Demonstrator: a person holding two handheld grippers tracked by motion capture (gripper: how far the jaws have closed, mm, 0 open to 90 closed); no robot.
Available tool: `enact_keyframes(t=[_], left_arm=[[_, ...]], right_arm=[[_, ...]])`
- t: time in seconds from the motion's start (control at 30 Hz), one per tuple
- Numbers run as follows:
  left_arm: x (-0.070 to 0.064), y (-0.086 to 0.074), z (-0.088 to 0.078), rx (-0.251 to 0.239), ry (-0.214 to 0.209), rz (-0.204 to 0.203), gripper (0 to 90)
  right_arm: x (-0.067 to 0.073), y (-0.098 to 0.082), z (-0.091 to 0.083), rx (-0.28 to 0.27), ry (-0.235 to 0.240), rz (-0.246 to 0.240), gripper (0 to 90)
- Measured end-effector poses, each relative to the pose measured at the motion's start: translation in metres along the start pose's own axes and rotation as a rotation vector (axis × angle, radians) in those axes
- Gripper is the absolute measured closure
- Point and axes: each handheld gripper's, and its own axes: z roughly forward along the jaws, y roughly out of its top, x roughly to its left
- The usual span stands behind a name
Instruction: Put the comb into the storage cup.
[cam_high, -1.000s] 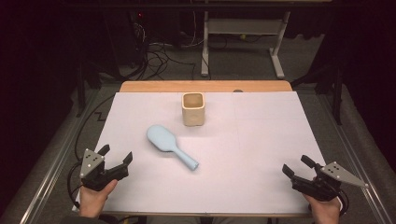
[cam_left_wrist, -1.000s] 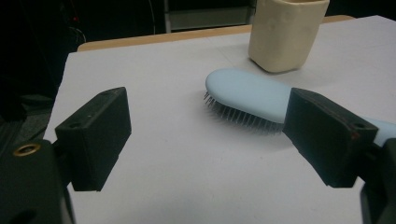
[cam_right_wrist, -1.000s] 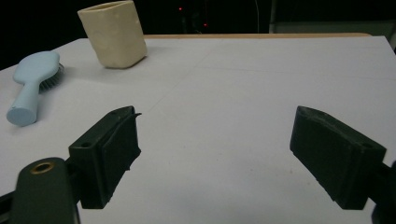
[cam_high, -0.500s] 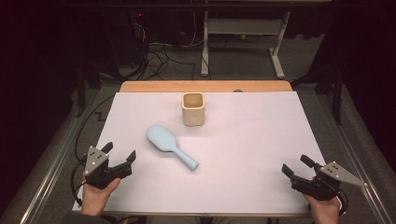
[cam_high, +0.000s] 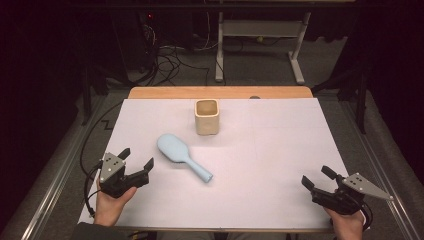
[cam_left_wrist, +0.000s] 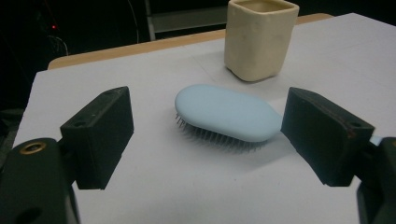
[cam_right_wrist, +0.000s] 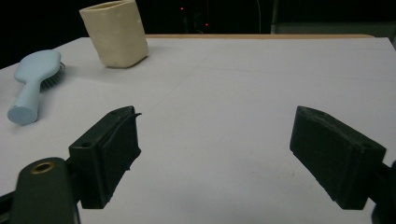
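Hairbrush (cam_high: 183, 158) of light blue colour lies on the white sheet (cam_high: 280, 150) that covers the table, with its bristles down and its handle pointing toward the person's right. Its oval head is the part nearest to the left gripper (cam_high: 136, 164), which is near the head but apart from it, at the left front part of the sheet. In the left gripper view the brush head (cam_left_wrist: 227, 116) is seen between the two black jaws but farther away, and the jaws are wide apart with nothing between them. Behind the brush a cream square cup (cam_high: 207, 116) stands upright, close to it but not touching. The right gripper (cam_high: 316, 177) is at the right front corner, well apart from the brush, and its jaws are also spread wide and hold nothing.
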Motion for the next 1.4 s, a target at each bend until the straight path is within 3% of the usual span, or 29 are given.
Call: enact_keyframes(t=[0.37, 0.83, 1.4], left_arm=[[-0.008, 0.004, 0.007, -0.001, -0.03, 0.005, 18.0], [-0.03, 0.013, 0.02, 0.003, -0.061, 0.049, 16.1], [-0.051, 0.017, 0.041, 0.023, -0.133, 0.064, 18.2]], right_arm=[[0.0, 0.0, 0.0, -0.001, 0.002, 0.0, 16.2], [0.0, 0.0, 0.0, 0.0, 0.005, -0.001, 16.3], [0.0, 0.0, 0.0, -0.001, 0.009, 0.0, 16.2]])
